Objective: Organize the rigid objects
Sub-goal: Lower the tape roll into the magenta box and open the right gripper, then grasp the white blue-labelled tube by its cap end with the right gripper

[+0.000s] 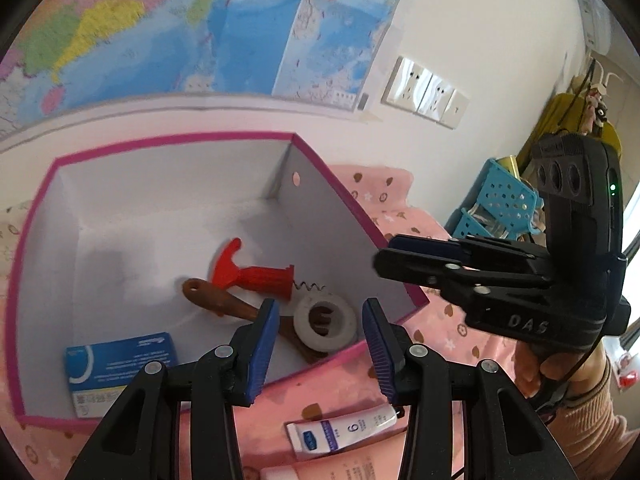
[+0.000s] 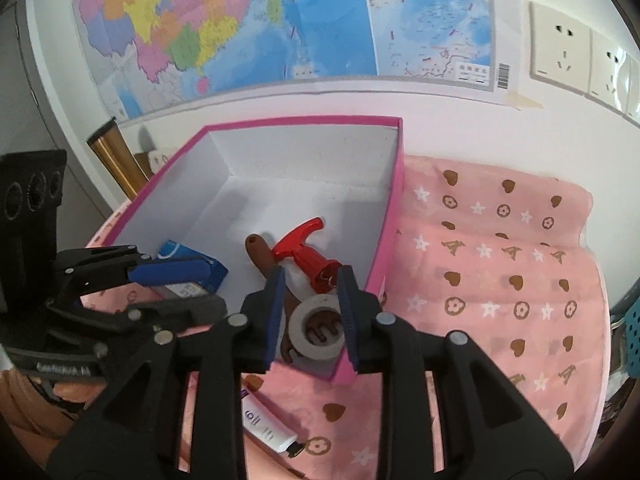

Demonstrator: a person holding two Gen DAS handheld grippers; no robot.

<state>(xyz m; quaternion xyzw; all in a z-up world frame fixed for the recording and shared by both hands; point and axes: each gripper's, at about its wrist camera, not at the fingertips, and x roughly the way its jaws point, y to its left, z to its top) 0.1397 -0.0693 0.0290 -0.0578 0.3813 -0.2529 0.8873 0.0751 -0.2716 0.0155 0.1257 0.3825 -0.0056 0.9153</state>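
A pink-rimmed cardboard box (image 1: 320,168) with a pale grey inside sits on a pink cloth (image 2: 500,280) printed with hearts, stars and flowers, close to a white wall that carries a large coloured map (image 2: 280,20) and a row of wall sockets (image 2: 560,48).

Inside the box lie four things. A red corkscrew (image 1: 252,276) with a T-shaped handle lies on its side, its wire spiral pointing right. Just beside it, a brown wooden fork (image 1: 224,300) runs from the middle toward the near right corner. A white roll of tape (image 1: 326,322) rests on the fork's tined end, so the tines show through its hole. A blue and white carton (image 1: 120,364) lies flat in the near left corner.

The left gripper (image 1: 320,344) hangs over the near rim of the box with its blue pads spread apart and nothing between them; the tape roll lies beyond the gap, down in the box. The right gripper (image 2: 310,312) hovers above the near right corner, its pads parted and apart from the tape roll that shows below between them, so it pinches nothing.

Outside the box, on the cloth just near its front wall, lies a white tube (image 1: 344,432) with a blue label, and the end of a second, pink tube (image 1: 296,472) shows at the lower edge. A blue perforated basket (image 1: 504,200) stands far right.
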